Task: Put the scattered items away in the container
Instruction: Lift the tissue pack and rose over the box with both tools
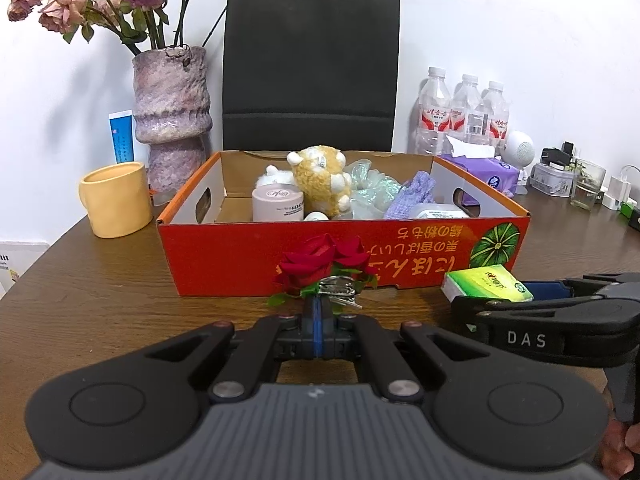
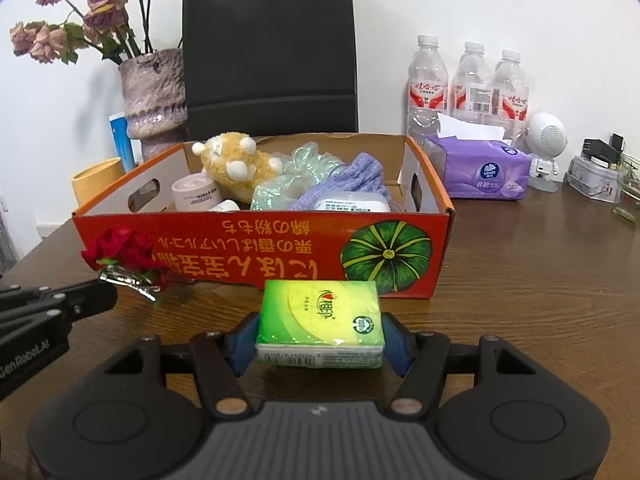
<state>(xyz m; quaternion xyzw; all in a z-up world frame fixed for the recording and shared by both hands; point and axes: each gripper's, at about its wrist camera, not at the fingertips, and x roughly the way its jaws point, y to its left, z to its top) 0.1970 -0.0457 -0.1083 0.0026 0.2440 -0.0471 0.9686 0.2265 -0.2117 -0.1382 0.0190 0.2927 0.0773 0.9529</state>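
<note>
Wooden table (image 2: 520,280), white wall (image 1: 520,40); left hand-held gripper (image 1: 318,304) clamps rose clip (image 1: 320,268), right (image 2: 320,336) grips tissue pack (image 2: 320,320)

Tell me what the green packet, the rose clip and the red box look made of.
Green packet: glossy plastic film, shiny and creased at the edge; probably tissues inside.
Rose clip: matte red petals, likely fabric, on a bright metal clip.
Red box: printed cardboard, with folded flaps, cut handle holes and a plain brown inside.

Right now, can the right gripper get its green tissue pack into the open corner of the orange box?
Probably yes. The right gripper already clamps the green tissue pack, directly before the orange box. The box is open-topped, and bare floor shows at its right rear corner; only the front wall needs clearing.
</note>
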